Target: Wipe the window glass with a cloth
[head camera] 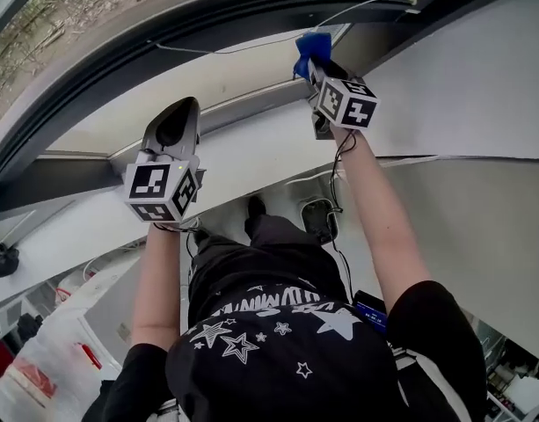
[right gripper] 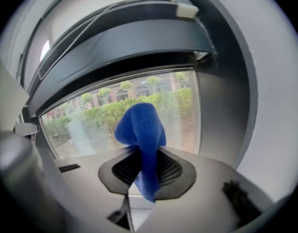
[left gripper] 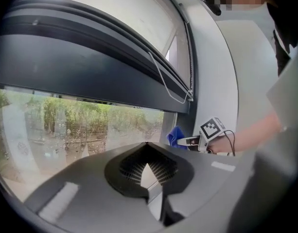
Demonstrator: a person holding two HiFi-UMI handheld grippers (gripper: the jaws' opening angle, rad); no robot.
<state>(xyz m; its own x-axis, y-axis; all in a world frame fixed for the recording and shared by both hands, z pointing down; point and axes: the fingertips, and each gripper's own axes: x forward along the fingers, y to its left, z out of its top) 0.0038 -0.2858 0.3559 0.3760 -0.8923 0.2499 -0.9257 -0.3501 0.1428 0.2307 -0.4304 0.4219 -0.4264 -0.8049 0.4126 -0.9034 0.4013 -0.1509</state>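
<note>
The blue cloth (right gripper: 141, 130) is clamped in my right gripper (right gripper: 139, 148) and bunches up past the fingertips, close to the window glass (right gripper: 90, 123) near its right frame. In the head view that gripper (head camera: 318, 67) is raised at the window's right corner, with the cloth (head camera: 311, 45) at its tip. My left gripper (head camera: 174, 128) hangs lower and to the left, jaws shut on nothing. The left gripper view shows its tips (left gripper: 146, 143) closed in front of the glass (left gripper: 66, 127), with the cloth (left gripper: 175, 136) off to the right.
A dark blind housing (left gripper: 90, 67) with a looped cord (left gripper: 168, 89) spans the window top. A white wall (head camera: 462, 86) rises on the right and a pale sill (head camera: 251, 152) runs below the glass. Cables (head camera: 335, 200) and clutter (head camera: 40, 359) lie near the floor.
</note>
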